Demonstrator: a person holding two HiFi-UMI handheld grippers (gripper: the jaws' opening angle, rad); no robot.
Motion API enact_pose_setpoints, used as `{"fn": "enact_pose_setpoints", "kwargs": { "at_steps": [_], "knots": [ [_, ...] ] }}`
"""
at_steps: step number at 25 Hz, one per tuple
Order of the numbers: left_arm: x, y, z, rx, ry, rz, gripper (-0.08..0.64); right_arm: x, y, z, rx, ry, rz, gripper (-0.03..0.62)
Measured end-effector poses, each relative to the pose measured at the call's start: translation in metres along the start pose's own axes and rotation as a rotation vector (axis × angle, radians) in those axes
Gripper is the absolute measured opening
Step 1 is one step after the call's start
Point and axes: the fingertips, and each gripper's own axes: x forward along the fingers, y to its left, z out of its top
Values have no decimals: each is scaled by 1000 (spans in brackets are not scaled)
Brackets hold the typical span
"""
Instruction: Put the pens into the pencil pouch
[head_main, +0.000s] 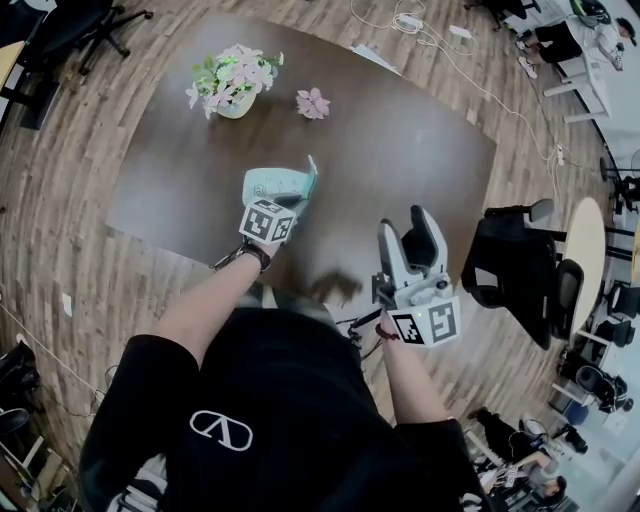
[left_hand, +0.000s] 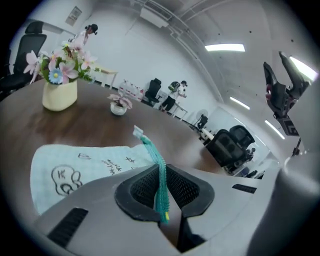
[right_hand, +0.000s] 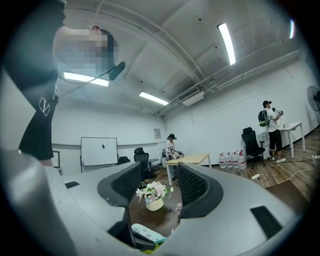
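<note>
While the left hand-held gripper (left_hand: 161, 186) pinches the teal zip edge (left_hand: 151, 150) of the pale blue pencil pouch (left_hand: 75, 167), jaws closed tight on it, the pouch sits low at the near side of the table (head_main: 400, 140); whether it rests there I cannot tell. Held level, the right hand-held gripper (right_hand: 159, 182) stands about half open with nothing between its jaws. No pens show. The step looks like steadying the pouch's mouth; next, the right one needs to find and pick up a pen

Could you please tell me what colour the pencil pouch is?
The pencil pouch is pale mint with dark doodles; left gripper view shows it best.
</note>
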Motion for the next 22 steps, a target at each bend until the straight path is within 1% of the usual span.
{"fn": "enact_pose_setpoints", "kwargs": {
  "at_steps": [2,4,7,10,12,14,17,19,21,22],
  "knots": [
    [5,-5,-4,-11,15,-17,44,-3,-2,-3,5,5,-4,232],
    [4,-11,-2,-8,9,-34,80,-4,-4,-5,6,3,-5,232],
    [-15,-21,17,26,-53,-43,86,-3,-4,-5,8,-7,-1,232],
    [-56,-31,57,87,-190,-42,84,4,0,-7,10,-13,19,232],
    [-95,-40,92,158,-304,-32,80,10,5,-6,6,-20,35,232],
    [-139,-53,126,247,-421,-13,75,16,11,-5,-3,-22,55,232],
    [-211,-77,169,391,-601,37,66,22,23,-1,-30,-26,89,232],
    [-257,-94,189,488,-710,85,65,26,32,4,-55,-34,109,232],
    [-296,-107,201,563,-795,139,64,28,40,9,-74,-44,123,230],
    [-310,-112,204,588,-817,162,63,29,43,12,-82,-47,130,223]
  ]
}}
